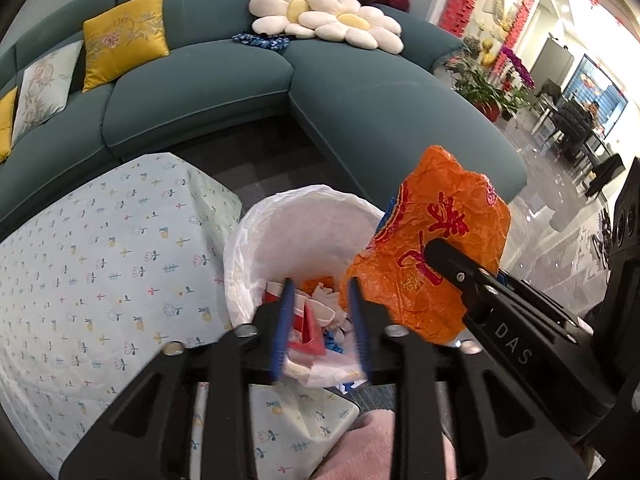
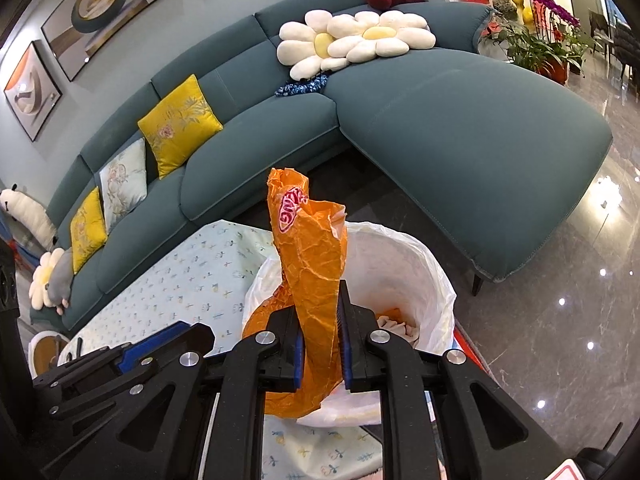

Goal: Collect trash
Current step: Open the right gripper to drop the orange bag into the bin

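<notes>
Your left gripper [image 1: 320, 320] hangs over the mouth of the lined trash bin [image 1: 256, 240], jaws apart with nothing between them; straight below lie red, white and blue scraps [image 1: 316, 332] already in the bin. Your right gripper [image 2: 320, 336] carries the crumpled orange plastic bag [image 2: 312, 256] between its blue pads [image 2: 298, 350]. The left pad lies against the bag; on the right a gap shows, so the jaws stand slightly parted with the bag loosely between them. The bag rises above the jaws and hangs below them, over the near rim of the bin's white liner [image 2: 400, 256]. The bin stands just beside a table [image 1: 92, 248] under a pale flower-print cloth. Behind both runs a teal sectional sofa [image 2: 440, 120] with yellow cushions [image 2: 180, 120] and daisy pillows [image 2: 352, 40].
</notes>
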`<state>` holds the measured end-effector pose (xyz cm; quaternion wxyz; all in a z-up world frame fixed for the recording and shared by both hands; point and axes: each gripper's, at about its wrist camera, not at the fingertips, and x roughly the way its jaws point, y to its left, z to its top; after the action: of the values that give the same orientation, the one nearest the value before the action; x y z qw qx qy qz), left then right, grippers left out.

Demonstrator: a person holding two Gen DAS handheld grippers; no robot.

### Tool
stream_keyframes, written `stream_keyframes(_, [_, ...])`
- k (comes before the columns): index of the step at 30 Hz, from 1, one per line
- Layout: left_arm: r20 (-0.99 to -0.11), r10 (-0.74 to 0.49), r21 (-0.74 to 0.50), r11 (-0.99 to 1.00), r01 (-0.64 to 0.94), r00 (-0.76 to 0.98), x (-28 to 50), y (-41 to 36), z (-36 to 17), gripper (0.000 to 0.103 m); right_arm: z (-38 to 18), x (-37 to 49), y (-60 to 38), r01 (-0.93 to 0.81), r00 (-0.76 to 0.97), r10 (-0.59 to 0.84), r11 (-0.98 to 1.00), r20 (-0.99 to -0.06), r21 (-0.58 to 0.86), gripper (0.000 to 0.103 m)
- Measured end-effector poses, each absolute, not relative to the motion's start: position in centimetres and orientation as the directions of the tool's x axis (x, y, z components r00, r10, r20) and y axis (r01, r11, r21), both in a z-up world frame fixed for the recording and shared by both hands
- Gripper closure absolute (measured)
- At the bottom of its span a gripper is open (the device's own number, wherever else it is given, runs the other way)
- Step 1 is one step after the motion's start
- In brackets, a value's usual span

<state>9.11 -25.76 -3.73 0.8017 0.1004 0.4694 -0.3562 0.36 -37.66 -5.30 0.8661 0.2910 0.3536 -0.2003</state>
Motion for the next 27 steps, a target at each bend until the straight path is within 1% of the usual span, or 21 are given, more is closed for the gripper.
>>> stream_keyframes(1, [-0.823,-0.477,-0.175,0.731,0.66,0.31,9.3,-25.6,-3.7,0.059,-5.3,0.6,-37.7,0.552,0.668,-0.14,0.752,-0.73,0.361,0.085])
stream_keyframes(3, [-0.821,-0.466,-0.166,0.747,0.643,0.33,9.8,-25.1,-3.7,0.048,-5.3,1.1,-37.6,0.554,0.666,-0.151,0.755,-0.73,0.35,0.079])
stream_keyframes(4, [-0.821,-0.46,-0.162,0.757,0.633,0.339,10.0,-24.8,-3.7,0.043,-5.3,1.4,-37.6,0.555,0.664,-0.155,0.757,-0.731,0.344,0.078])
stream_keyframes(6, [-0.821,-0.456,-0.174,0.772,0.611,0.343,10.6,-23.9,-3.8,0.038,-5.3,1.7,-37.5,0.557,0.662,-0.159,0.759,-0.733,0.339,0.065])
stream_keyframes(8, [-0.822,-0.451,-0.181,0.785,0.592,0.348,11.0,-23.0,-3.9,0.037,-5.4,1.8,-37.3,0.557,0.661,-0.163,0.76,-0.732,0.334,0.061])
stream_keyframes(14, [-0.819,-0.426,-0.169,0.82,0.547,0.385,11.3,-20.3,-3.8,0.033,-5.4,2.0,-36.2,0.555,0.649,-0.165,0.771,-0.743,0.313,0.06])
stream_keyframes(16, [-0.818,-0.417,-0.159,0.826,0.54,0.397,11.2,-19.7,-3.7,0.028,-5.2,1.9,-35.7,0.558,0.645,-0.169,0.77,-0.745,0.309,0.06])
stream_keyframes(20, [-0.807,-0.409,-0.151,0.841,0.52,0.426,11.0,-18.1,-3.2,0.026,-4.7,1.4,-34.7,0.569,0.638,-0.193,0.77,-0.746,0.287,0.059])
stream_keyframes(22, [-0.804,-0.398,-0.139,0.848,0.512,0.441,11.0,-17.4,-3.0,0.024,-4.4,1.3,-34.2,0.564,0.635,-0.201,0.78,-0.745,0.27,0.055])
stream_keyframes(24, [-0.797,-0.379,-0.111,0.857,0.503,0.471,10.6,-16.7,-2.8,0.02,-4.2,1.0,-33.3,0.556,0.632,-0.214,0.794,-0.745,0.245,0.046])
stream_keyframes(27, [-0.786,-0.347,-0.062,0.867,0.494,0.511,10.0,-15.8,-2.7,0.015,-3.7,0.7,-32.3,0.542,0.631,-0.228,0.813,-0.742,0.211,0.04])
